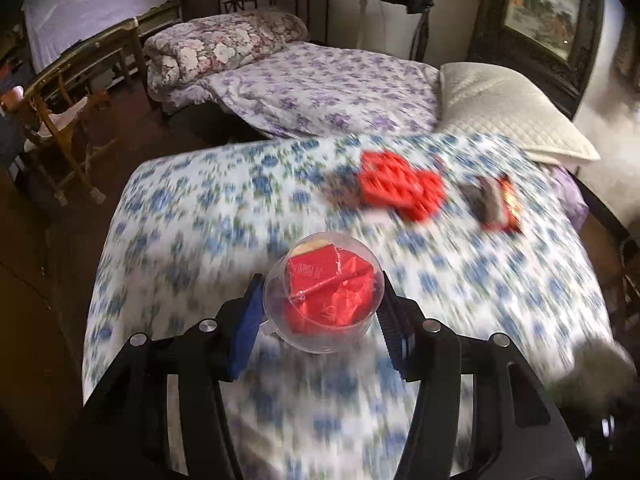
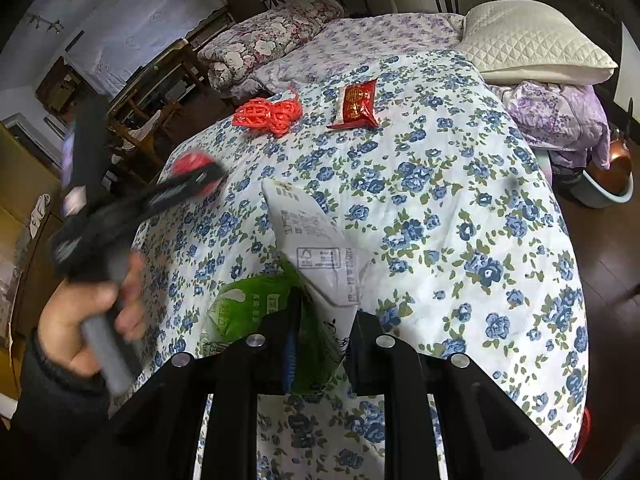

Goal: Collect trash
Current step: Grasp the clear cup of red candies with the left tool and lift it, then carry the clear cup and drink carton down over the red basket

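My left gripper [image 1: 322, 300] is shut on a clear plastic cup [image 1: 324, 296] stuffed with crumpled red wrappers, held above the floral bedspread [image 1: 200, 220]. My right gripper [image 2: 322, 320] is shut on a green and white snack bag [image 2: 316, 248] that sticks up between the fingers. In the right wrist view the left gripper [image 2: 200, 178] shows blurred at the left with the red-filled cup. A red plastic ornament [image 2: 268, 114] and a red and white snack packet [image 2: 356, 104] lie on the far part of the bedspread; both also show blurred in the left wrist view, ornament [image 1: 400, 188] and packet [image 1: 498, 204].
A white quilted pillow [image 2: 532, 44] lies at the bed's head. A rolled floral quilt [image 1: 224, 48] sits on a second bed behind. A wooden chair [image 1: 68, 92] stands left of the bed. A basin with a copper pot [image 2: 612, 180] is on the floor at right.
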`<act>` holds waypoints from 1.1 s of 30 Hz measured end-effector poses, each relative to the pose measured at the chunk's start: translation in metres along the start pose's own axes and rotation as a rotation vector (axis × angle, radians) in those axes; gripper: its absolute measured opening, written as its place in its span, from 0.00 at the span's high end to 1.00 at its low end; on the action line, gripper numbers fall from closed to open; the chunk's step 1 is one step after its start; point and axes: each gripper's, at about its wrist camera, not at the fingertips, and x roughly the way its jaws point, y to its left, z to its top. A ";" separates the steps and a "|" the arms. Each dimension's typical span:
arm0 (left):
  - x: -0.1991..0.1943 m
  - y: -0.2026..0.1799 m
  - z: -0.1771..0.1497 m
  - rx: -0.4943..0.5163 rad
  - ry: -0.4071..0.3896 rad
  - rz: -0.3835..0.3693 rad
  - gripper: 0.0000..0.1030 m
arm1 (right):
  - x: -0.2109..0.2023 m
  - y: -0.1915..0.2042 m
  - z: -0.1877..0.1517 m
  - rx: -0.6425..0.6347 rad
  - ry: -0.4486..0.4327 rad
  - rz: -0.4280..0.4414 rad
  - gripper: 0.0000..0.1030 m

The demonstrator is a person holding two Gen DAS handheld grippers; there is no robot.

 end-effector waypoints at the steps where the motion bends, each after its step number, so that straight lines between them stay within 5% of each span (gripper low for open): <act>1: -0.007 -0.001 -0.006 0.009 0.003 -0.001 0.48 | -0.001 0.000 0.000 -0.004 -0.002 -0.004 0.81; 9: -0.055 -0.003 -0.058 -0.060 0.018 0.016 0.48 | -0.005 0.002 -0.004 -0.037 -0.051 -0.047 0.67; 20: -0.081 -0.006 -0.078 -0.115 -0.013 -0.008 0.48 | -0.013 0.002 -0.008 0.001 -0.077 -0.014 0.78; 33: -0.124 -0.066 -0.084 0.038 -0.040 -0.113 0.48 | -0.102 -0.029 -0.047 0.087 -0.253 -0.046 0.78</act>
